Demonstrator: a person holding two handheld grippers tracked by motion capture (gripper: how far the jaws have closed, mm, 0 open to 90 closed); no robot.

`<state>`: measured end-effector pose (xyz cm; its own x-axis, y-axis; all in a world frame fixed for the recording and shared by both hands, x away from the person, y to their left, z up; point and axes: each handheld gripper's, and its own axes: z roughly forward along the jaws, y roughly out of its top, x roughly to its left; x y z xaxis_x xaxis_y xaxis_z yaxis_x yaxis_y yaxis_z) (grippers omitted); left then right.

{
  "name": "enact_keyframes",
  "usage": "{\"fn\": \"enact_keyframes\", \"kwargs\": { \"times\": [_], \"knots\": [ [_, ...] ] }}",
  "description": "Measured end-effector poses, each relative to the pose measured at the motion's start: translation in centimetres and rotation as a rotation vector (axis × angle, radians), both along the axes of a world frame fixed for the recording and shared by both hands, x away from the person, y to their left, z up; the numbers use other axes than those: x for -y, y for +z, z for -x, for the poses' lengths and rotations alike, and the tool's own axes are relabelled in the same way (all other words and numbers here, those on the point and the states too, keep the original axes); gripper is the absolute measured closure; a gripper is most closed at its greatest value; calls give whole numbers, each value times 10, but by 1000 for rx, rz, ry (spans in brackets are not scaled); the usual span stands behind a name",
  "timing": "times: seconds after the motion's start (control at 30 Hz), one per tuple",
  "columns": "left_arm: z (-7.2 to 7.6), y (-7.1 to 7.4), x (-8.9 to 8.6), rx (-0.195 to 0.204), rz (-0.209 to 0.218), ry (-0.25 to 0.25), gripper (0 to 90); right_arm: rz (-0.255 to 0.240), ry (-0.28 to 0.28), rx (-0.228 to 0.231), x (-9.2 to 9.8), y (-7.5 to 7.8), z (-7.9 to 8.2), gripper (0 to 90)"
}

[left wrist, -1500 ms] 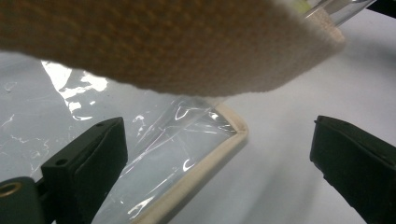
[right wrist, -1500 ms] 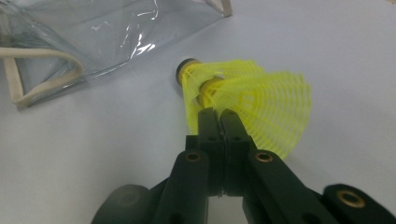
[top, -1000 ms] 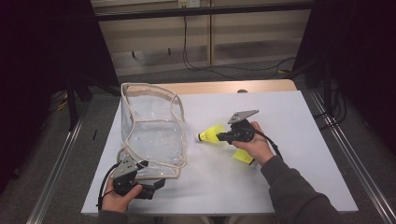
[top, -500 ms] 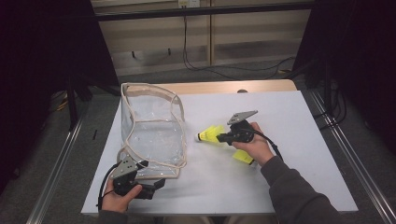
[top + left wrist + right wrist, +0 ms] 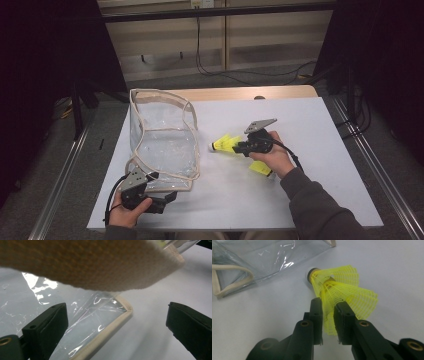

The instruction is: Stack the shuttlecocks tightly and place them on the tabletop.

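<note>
The left gripper, jaws spread wide, sits at the near corner of the clear plastic pouch with beige fabric trim. The right gripper, jaws just opening and narrowly parted, straddles the skirt of a yellow mesh shuttlecock lying just beside the pouch. A second yellow shuttlecock lies under the right hand.
</note>
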<state>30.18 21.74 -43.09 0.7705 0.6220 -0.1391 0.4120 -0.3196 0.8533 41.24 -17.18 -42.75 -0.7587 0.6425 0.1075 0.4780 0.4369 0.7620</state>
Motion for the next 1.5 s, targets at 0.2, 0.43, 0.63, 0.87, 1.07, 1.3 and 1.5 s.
{"fn": "enact_keyframes", "kwargs": {
  "times": [0.2,0.43,0.63,0.87,1.07,1.3,1.5],
  "knots": [
    [0,0,0,0,0,1,40,-1,-16,6,4,1,1,698],
    [0,0,0,0,-1,1,40,-6,-29,9,8,3,3,640],
    [0,0,0,0,0,1,40,-4,-31,8,9,5,5,601],
    [0,0,0,0,1,-1,40,-3,-42,4,12,6,6,569],
    [0,0,0,0,0,0,40,-2,-51,12,16,9,8,530],
    [0,0,0,0,0,2,40,-4,-61,11,19,10,11,471],
    [0,0,0,0,-1,1,40,-4,-73,19,21,14,14,399]
  ]
}}
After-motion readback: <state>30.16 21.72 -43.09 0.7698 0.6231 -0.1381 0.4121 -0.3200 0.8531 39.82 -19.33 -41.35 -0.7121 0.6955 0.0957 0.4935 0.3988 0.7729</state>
